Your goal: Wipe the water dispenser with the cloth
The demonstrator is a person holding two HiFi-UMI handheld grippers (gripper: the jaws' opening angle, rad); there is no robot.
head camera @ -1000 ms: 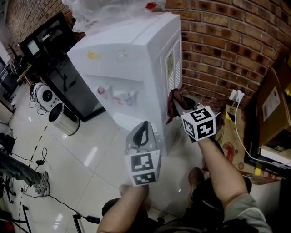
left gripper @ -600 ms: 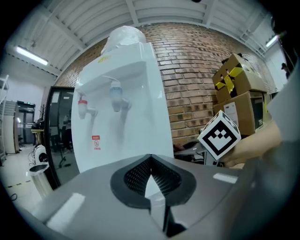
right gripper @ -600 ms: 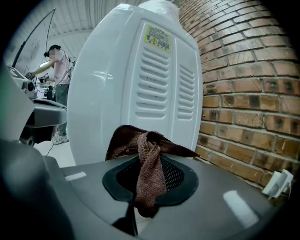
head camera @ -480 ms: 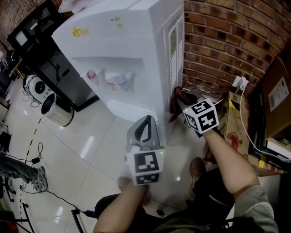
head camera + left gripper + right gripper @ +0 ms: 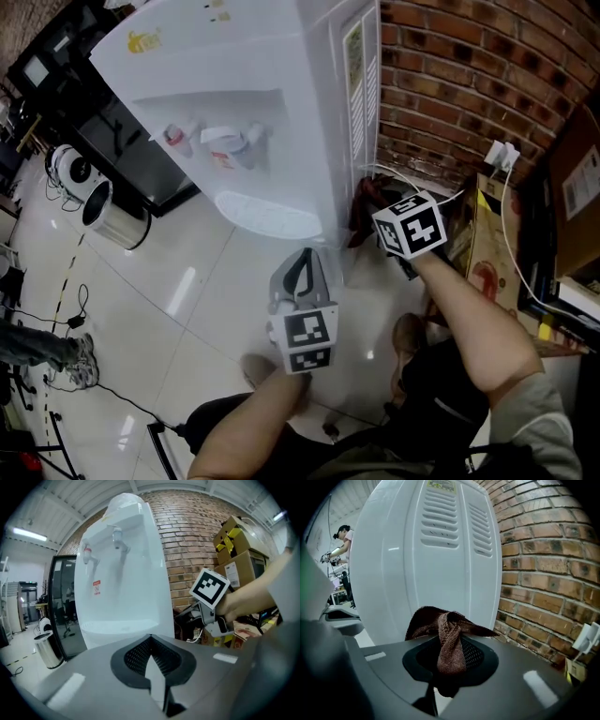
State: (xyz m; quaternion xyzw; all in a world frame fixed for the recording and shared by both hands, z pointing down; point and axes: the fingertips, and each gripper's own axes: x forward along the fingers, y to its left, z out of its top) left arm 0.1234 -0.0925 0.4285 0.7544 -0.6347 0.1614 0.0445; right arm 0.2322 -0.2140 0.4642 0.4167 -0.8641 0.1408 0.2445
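The white water dispenser (image 5: 281, 94) stands against a brick wall, its vented side panel (image 5: 417, 564) facing my right gripper. My right gripper (image 5: 370, 217) is shut on a brown cloth (image 5: 360, 208), which sits by the lower part of that side panel. In the right gripper view the cloth (image 5: 450, 634) bunches out between the jaws of the gripper (image 5: 449, 663), just short of the panel. My left gripper (image 5: 298, 270) hovers in front of the dispenser's base, shut with nothing in it. From the left gripper (image 5: 152, 658) view, the dispenser's taps (image 5: 117, 538) face me.
The brick wall (image 5: 469, 75) runs behind and to the right. Cardboard boxes (image 5: 492, 262) and a white plug with its cable (image 5: 502, 155) stand right of my arm. A metal bin (image 5: 112, 220) and a black cabinet (image 5: 112, 131) are at the left. Cables (image 5: 84, 319) lie on the tiled floor.
The head view has tilted, so the dispenser sits higher in the picture. My right gripper keeps the cloth by the lower side panel. The left gripper has dropped slightly.
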